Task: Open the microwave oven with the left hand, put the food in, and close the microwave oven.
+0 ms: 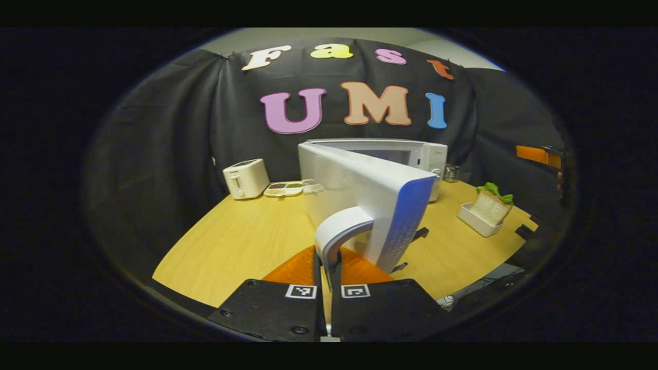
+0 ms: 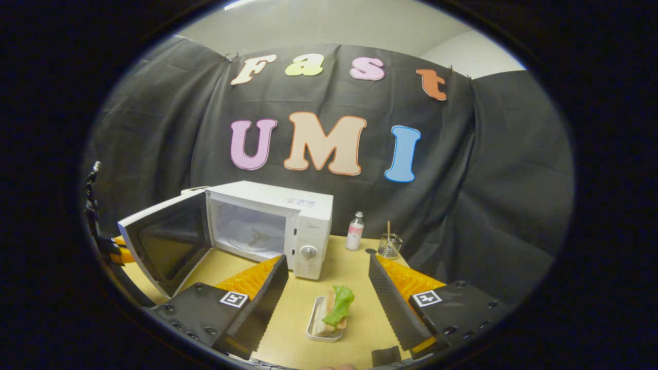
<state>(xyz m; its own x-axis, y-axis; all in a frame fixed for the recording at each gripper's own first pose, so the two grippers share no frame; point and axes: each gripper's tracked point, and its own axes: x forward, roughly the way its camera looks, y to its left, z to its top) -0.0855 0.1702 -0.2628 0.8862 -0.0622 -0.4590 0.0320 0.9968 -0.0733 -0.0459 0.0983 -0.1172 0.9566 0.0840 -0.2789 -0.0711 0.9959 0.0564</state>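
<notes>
While my left gripper [image 1: 327, 257] pinches the microwave [image 2: 267, 226] door handle [image 1: 339, 231] with the door swung open, my right gripper [image 2: 326, 288] hovers wide apart, holding nothing. Sandwich tray [image 2: 325, 318] sits on the wooden table [image 2: 354, 272] in front, black cloth behind.

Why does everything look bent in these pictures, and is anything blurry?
Left gripper view: the fisheye lens bows the table edge, and the door handle, close to the lens, looks soft. Right gripper view: the microwave leans and edges darken; the sandwich stays fairly sharp.

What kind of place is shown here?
Probably a staged kitchen corner in a recording booth: a wooden table holds a microwave oven, a toaster and a sandwich tray, with black cloth behind.
</notes>
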